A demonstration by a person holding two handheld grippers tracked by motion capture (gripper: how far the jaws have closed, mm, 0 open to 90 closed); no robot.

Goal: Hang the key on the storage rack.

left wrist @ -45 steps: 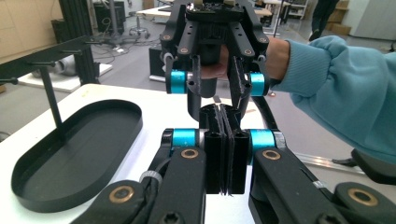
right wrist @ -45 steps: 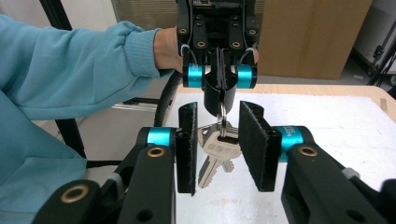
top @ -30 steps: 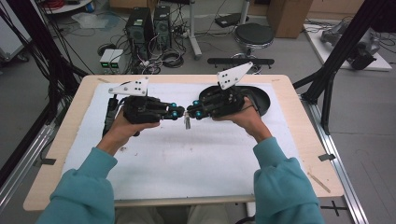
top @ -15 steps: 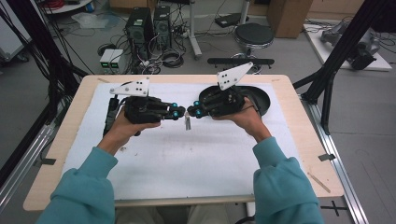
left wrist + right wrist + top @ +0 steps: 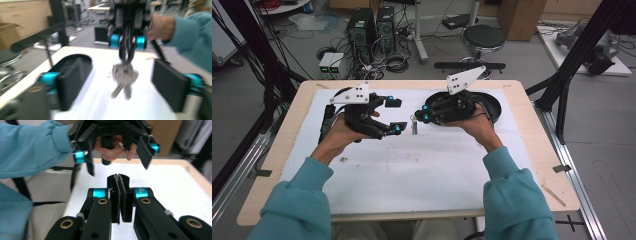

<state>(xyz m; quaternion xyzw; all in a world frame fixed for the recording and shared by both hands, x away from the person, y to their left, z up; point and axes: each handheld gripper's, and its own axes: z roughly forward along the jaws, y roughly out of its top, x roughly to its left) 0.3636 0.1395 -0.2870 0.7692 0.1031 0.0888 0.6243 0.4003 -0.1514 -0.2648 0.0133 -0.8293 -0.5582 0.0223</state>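
A small bunch of metal keys (image 5: 414, 125) hangs above the white mat (image 5: 412, 170), pinched at its ring by my right gripper (image 5: 421, 114), which is shut on it. In the left gripper view the keys (image 5: 124, 77) dangle from those jaws (image 5: 126, 48), blurred. My left gripper (image 5: 396, 115) faces them from the left; its jaws have just been opening and stand wide on either side of the keys (image 5: 121, 83) without touching them. In the right gripper view my shut pads (image 5: 119, 180) point at the open left gripper (image 5: 117, 161); the keys are hidden there.
A round black pan (image 5: 495, 103) sits on the mat under my right hand, at the table's far right. The wooden table edge (image 5: 542, 165) runs round the mat. Computers, cables and a stool stand on the floor beyond the table.
My left gripper's jaws have spread apart and let go of the keys, which now hang from the right gripper alone. Neither hand has shifted.
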